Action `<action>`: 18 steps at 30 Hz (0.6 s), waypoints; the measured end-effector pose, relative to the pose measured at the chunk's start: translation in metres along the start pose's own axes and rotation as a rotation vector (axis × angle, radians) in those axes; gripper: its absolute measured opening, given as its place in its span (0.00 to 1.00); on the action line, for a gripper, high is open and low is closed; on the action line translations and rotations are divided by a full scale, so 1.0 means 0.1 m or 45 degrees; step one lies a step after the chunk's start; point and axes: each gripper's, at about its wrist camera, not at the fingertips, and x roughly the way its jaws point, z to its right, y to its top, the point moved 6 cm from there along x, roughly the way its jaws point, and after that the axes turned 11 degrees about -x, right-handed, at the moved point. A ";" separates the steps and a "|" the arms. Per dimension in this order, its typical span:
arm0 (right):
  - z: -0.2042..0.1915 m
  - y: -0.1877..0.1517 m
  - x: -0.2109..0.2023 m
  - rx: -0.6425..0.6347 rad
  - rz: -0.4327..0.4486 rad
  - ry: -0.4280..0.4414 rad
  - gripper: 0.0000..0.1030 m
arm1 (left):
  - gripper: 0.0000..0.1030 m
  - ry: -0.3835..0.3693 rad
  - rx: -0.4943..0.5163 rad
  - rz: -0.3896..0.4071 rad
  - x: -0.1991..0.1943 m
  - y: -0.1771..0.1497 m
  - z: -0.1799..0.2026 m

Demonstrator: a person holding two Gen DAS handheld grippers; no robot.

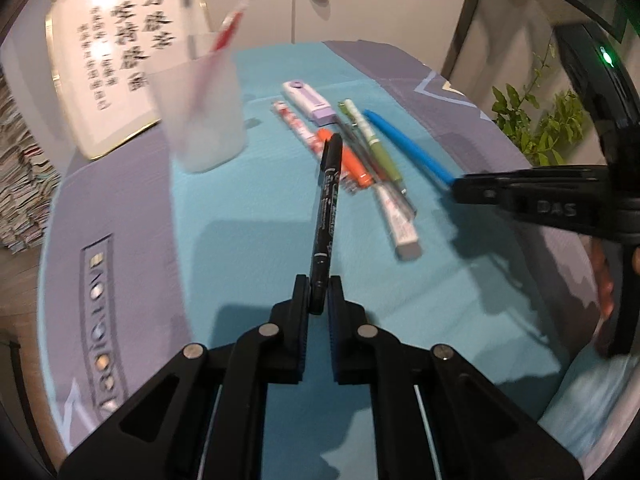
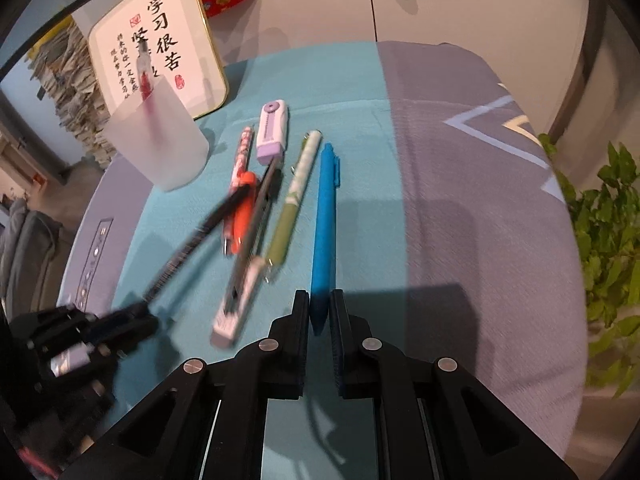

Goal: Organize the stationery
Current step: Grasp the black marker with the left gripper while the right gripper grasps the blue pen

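Above teal mat [image 1: 248, 240], left gripper [image 1: 319, 288] clamping black marker [image 1: 327, 208], right gripper [image 2: 320, 304] blue pen [image 2: 325, 224].

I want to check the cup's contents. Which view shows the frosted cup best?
The right wrist view: the frosted cup is sharp there, with one red pen standing inside. In the left wrist view the frosted cup is larger but smeared by motion blur, so the pen is only a red streak.

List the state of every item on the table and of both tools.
left tool: shut on black marker
black marker: lifted, held by its end
right tool: shut on blue pen
blue pen: gripped at its near end
frosted cup: upright, one red pen inside
purple eraser: lying flat
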 end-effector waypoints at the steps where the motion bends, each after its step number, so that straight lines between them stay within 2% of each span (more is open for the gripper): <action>1: 0.01 -0.04 -0.03 -0.007 -0.003 -0.003 0.11 | 0.07 0.018 -0.001 0.003 -0.04 -0.05 -0.04; 8: 0.00 -0.58 -0.18 -0.077 -0.102 0.061 0.11 | 0.07 0.060 0.043 -0.039 -0.15 -0.37 -0.15; 12: -0.02 -0.64 -0.26 -0.111 -0.091 0.045 0.11 | 0.09 0.064 0.069 -0.027 -0.15 -0.37 -0.07; 13: 0.00 -0.61 -0.27 -0.112 -0.080 0.037 0.11 | 0.12 0.063 0.069 -0.017 -0.15 -0.34 -0.05; 14: 0.01 -0.57 -0.29 -0.109 -0.059 0.020 0.11 | 0.24 0.064 0.071 -0.005 -0.15 -0.29 -0.03; 15: 0.05 -0.57 -0.32 -0.105 -0.041 0.008 0.12 | 0.32 0.070 0.075 0.009 -0.14 -0.25 -0.02; 16: 0.05 -0.54 -0.34 -0.103 -0.030 0.001 0.14 | 0.44 0.092 0.081 0.033 -0.12 -0.17 0.00; 17: 0.06 -0.50 -0.35 -0.105 -0.015 -0.010 0.25 | 0.48 0.108 0.090 0.049 -0.11 -0.12 0.01; 18: 0.07 -0.43 -0.35 -0.113 0.003 -0.031 0.43 | 0.48 0.115 0.101 0.059 -0.10 -0.06 0.04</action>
